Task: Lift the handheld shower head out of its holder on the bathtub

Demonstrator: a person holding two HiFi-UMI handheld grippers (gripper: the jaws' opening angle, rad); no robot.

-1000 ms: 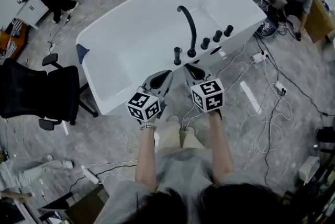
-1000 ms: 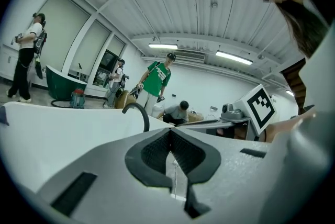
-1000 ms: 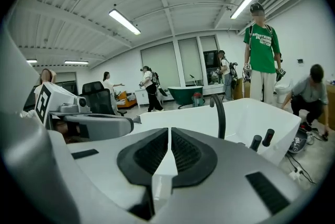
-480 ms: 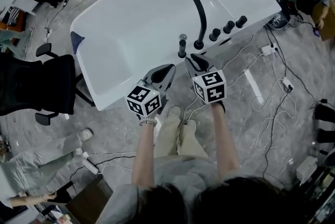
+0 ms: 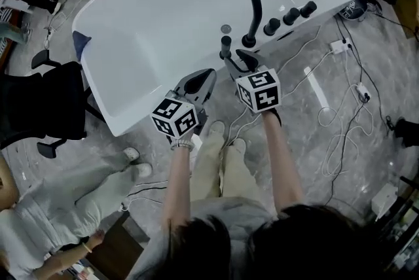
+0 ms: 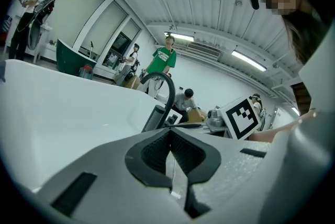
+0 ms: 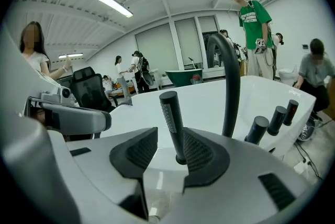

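Black shower head (image 7: 171,113) stands upright in its holder (image 7: 181,161) on the bathtub (image 5: 150,23) rim. Jaws of the right gripper (image 7: 168,144) have just been opening, with it between them, not squeezed yet. Squeeze its middle, then pull straight up. The left gripper (image 6: 168,136) is closed, holding nothing.

On the near rim of the bathtub (image 5: 124,116), upright in its holder: the handheld shower head (image 5: 226,46). Just right of it, the arched spout (image 5: 254,0); further right along the rim, a row of three knobs (image 5: 288,14). In front of the rim, the right gripper (image 5: 237,57), with the shower head between its jaws. Left of that, before the tub's outer wall, the left gripper (image 5: 196,82). Left of the tub, an office chair (image 5: 46,102); on the floor to the right, cables (image 5: 340,115).
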